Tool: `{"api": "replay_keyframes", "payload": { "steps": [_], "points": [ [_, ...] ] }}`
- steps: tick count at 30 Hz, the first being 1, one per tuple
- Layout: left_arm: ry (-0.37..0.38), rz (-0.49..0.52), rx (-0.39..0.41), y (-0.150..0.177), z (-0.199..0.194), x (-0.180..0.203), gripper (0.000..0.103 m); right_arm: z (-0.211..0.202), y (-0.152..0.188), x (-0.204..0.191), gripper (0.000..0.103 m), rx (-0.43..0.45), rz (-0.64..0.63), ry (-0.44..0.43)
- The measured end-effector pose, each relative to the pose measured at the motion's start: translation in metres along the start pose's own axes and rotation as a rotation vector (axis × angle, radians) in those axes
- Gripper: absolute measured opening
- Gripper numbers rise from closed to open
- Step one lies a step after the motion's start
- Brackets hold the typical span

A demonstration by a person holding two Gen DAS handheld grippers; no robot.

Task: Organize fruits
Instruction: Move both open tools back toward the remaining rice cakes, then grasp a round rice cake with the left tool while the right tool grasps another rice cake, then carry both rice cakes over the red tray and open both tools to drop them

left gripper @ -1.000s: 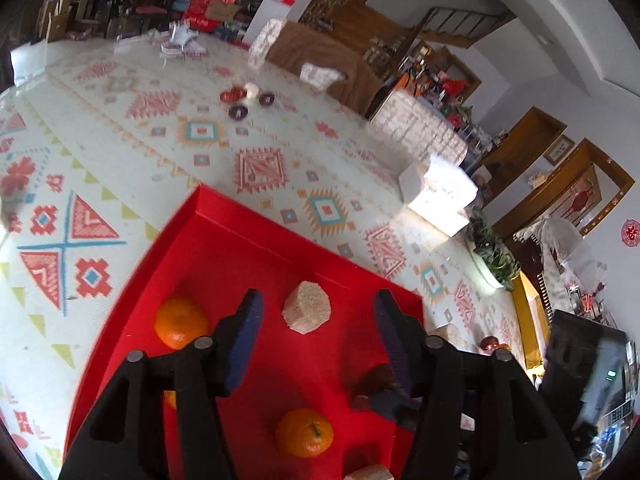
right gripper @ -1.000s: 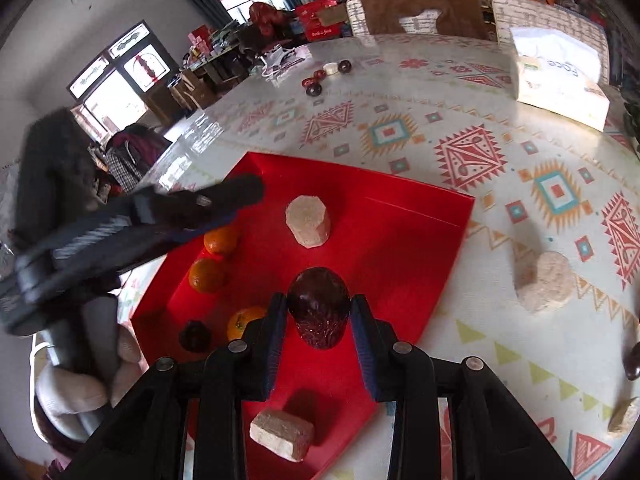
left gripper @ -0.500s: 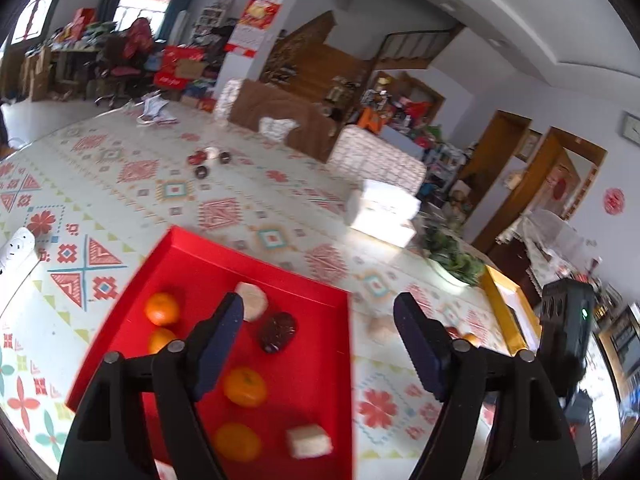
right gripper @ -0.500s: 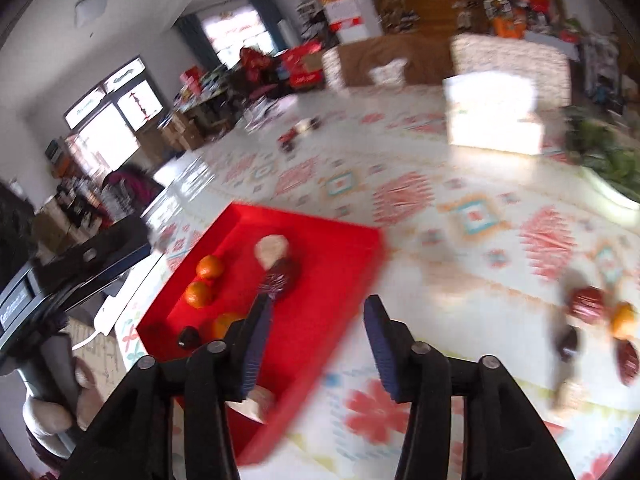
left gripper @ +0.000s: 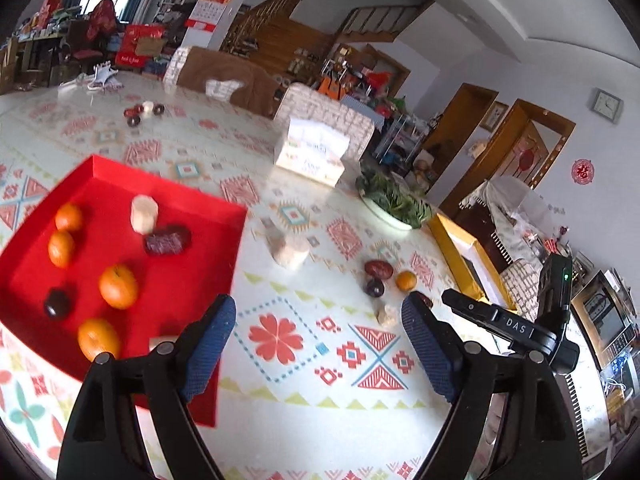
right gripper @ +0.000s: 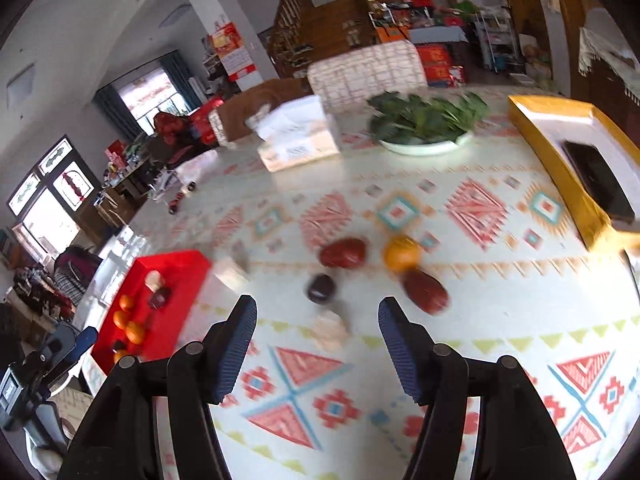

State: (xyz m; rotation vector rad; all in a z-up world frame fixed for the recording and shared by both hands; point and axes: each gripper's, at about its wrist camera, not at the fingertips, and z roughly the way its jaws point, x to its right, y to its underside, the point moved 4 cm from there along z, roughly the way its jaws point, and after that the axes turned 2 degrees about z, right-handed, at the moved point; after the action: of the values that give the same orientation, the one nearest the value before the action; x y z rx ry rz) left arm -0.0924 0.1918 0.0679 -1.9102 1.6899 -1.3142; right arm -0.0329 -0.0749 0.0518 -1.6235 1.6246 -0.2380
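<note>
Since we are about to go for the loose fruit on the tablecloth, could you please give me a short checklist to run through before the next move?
1. Right tongs free of any load: ok, jaws have just been opening, nothing between them.
2. Left tongs free: ok, also just opening, empty.
3. Dark red fruit lies inside the red tray: ok.
4. Fruit left to collect: ok, an orange, two red fruits and a dark plum lie ahead of the right tongs.
5. Sharp view for aiming: not ok, the right wrist picture is blurred.
6. Room left in the tray: ok, bare red floor shows.
</note>
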Motion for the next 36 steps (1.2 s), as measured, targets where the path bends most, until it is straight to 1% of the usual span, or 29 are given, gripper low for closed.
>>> {"api": "replay_keyframes", "payload": {
  "steps": [3,6,9,12,14,16,19,20,22,23,26,27,28,30,31,33,34,36],
  "points": [
    [-0.019,-0.001,-0.007,0.005,0.004,0.003,0.085,0.010,0.009,0.008,0.068,-0.041,-0.024,0.005],
    [-0.045,0.010,-0.011,0.004,0.011,0.006,0.085,0.024,0.017,0.006,0.068,-0.075,-0.057,0.013],
    [-0.077,0.079,-0.021,-0.006,0.024,0.014,0.085,0.044,0.020,-0.001,0.068,-0.109,-0.099,0.023],
    [-0.089,0.155,-0.065,-0.020,0.054,0.022,0.085,0.062,0.021,-0.006,0.067,-0.136,-0.116,0.033],
    [-0.101,0.194,-0.098,-0.029,0.078,0.023,0.085,0.069,0.023,-0.009,0.061,-0.145,-0.124,0.033],
    [-0.115,0.225,-0.145,-0.036,0.106,0.023,0.085,0.074,0.024,-0.010,0.057,-0.146,-0.126,0.033],
    [-0.101,0.236,-0.231,-0.041,0.148,0.019,0.085,0.078,0.024,-0.013,0.047,-0.149,-0.132,0.022],
    [-0.109,0.236,-0.255,-0.043,0.161,0.016,0.085,0.078,0.025,-0.013,0.044,-0.148,-0.135,0.018],
    [-0.152,0.257,-0.279,-0.047,0.181,0.013,0.085,0.078,0.025,-0.013,0.040,-0.143,-0.144,0.016],
    [-0.162,0.271,-0.286,-0.047,0.186,0.013,0.085,0.078,0.026,-0.012,0.038,-0.141,-0.145,0.014],
    [-0.209,0.322,-0.314,-0.044,0.202,0.014,0.084,0.077,0.026,-0.012,0.038,-0.145,-0.142,0.007],
    [-0.219,0.334,-0.323,-0.042,0.204,0.013,0.083,0.076,0.026,-0.012,0.038,-0.145,-0.140,0.006],
    [-0.230,0.343,-0.326,-0.040,0.205,0.013,0.078,0.076,0.026,-0.012,0.038,-0.146,-0.137,0.004],
    [-0.276,0.369,-0.337,-0.037,0.207,0.013,0.043,0.077,0.025,-0.012,0.038,-0.147,-0.132,-0.002],
    [-0.295,0.385,-0.335,-0.036,0.206,0.013,0.035,0.076,0.026,-0.012,0.038,-0.146,-0.130,-0.004],
    [-0.287,0.393,-0.328,-0.034,0.202,0.015,0.035,0.076,0.026,-0.013,0.037,-0.144,-0.131,-0.004],
    [-0.289,0.398,-0.320,-0.033,0.198,0.017,0.035,0.076,0.027,-0.013,0.035,-0.143,-0.132,-0.005],
    [-0.285,0.412,-0.306,-0.032,0.191,0.022,0.035,0.075,0.028,-0.014,0.035,-0.142,-0.132,-0.007]
  ]
}}
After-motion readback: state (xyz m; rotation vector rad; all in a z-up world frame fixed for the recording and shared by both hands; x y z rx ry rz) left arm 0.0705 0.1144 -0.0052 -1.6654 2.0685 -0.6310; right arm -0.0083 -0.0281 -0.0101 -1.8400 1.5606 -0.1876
